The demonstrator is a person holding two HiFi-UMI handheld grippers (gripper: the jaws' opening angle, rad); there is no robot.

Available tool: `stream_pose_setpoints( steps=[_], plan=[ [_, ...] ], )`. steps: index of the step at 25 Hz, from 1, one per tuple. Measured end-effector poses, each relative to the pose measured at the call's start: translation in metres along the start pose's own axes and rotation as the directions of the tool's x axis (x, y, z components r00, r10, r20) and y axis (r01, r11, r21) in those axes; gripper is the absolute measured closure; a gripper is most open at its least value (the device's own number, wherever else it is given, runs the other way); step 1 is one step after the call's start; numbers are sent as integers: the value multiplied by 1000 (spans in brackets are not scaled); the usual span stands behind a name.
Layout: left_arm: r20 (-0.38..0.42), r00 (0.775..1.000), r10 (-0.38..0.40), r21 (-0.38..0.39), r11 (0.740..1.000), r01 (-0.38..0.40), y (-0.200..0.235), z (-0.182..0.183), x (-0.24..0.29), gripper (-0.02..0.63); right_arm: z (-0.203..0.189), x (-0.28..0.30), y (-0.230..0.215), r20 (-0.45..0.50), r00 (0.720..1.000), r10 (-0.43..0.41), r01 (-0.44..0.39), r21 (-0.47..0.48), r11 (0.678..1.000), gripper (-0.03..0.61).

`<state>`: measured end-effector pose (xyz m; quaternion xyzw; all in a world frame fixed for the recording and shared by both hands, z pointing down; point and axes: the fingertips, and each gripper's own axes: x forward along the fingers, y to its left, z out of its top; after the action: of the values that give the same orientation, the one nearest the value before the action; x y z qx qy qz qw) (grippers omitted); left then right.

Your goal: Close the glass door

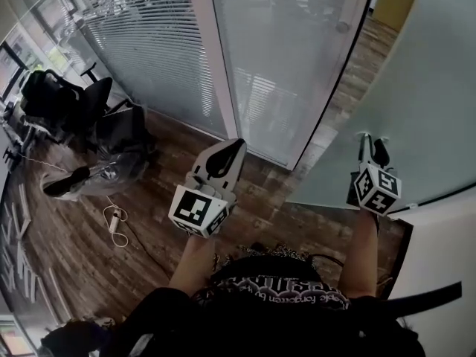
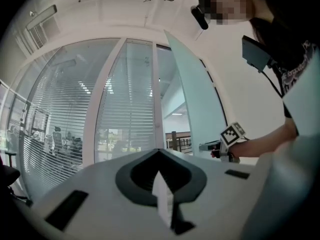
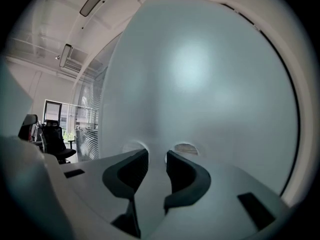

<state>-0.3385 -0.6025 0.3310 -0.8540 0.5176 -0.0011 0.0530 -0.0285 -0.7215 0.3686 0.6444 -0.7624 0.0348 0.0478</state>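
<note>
A wooden floor [image 1: 89, 251] fills the lower part of the head view. Behind it stands a glass partition [image 1: 156, 50] with white blinds and white frame posts. The frosted glass door [image 1: 431, 88] is at the right side. It stands open at an angle to the partition, and a strip of floor shows in the gap between them. In the right gripper view the door [image 3: 200, 84] covers almost the whole picture.

Black office chairs [image 1: 44, 95] stand at the far left, well apart from the door.

The person's two bare forearms reach forward. The left gripper [image 1: 229, 153] is held over the floor in front of the partition, near nothing. In its own view the jaws are clenched together, tip against tip, with nothing between them [image 2: 159, 156]. The right gripper [image 1: 372, 149] is at the face of the door. Its jaws [image 3: 156, 156] are released and stand a little apart, with only the frosted surface showing in the gap. I cannot tell whether the tips touch the glass.

A small white device on a cable [image 1: 115, 220] lies on the floor at the left.
</note>
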Motion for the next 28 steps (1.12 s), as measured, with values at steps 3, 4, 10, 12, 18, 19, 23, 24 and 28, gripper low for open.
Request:
stream_pose_setpoints(
  steps=[3,4,10,12,18,19,23,24,28],
  plan=[
    [3,1000,-10,-5,1000,10,11,-3,24,612,3,20,-2,5,1000,-6,6,-7,1000,463],
    [4,1000,-14,-8,1000,14,14,-4,34,612,3,26,-3,7,1000,-7,7,-9,1000,463],
    [14,999,-41,-4,999,41,27,-7,102,612,9,72,-11,6,1000,-1,1,-18,1000,463],
    [17,999,-46,10,999,45,33,-7,123,612,9,87,-13,4,1000,-3,3,-23,1000,465],
    [26,999,-39,14,999,39,46,-4,171,612,17,124,-21,16,1000,-3,3,-30,1000,466],
    [27,999,-35,12,999,35,47,-4,177,612,18,131,-23,18,1000,-2,2,-30,1000,467],
    [19,999,-32,2,999,32,51,-8,194,612,22,156,-32,21,1000,-12,13,-26,1000,468],
    [16,999,-34,1,999,34,53,-8,198,612,24,161,-33,21,1000,-17,17,-26,1000,468],
    [12,999,-40,-1,999,40,64,-12,212,612,24,180,-39,18,999,-36,36,-22,999,468]
  ],
)
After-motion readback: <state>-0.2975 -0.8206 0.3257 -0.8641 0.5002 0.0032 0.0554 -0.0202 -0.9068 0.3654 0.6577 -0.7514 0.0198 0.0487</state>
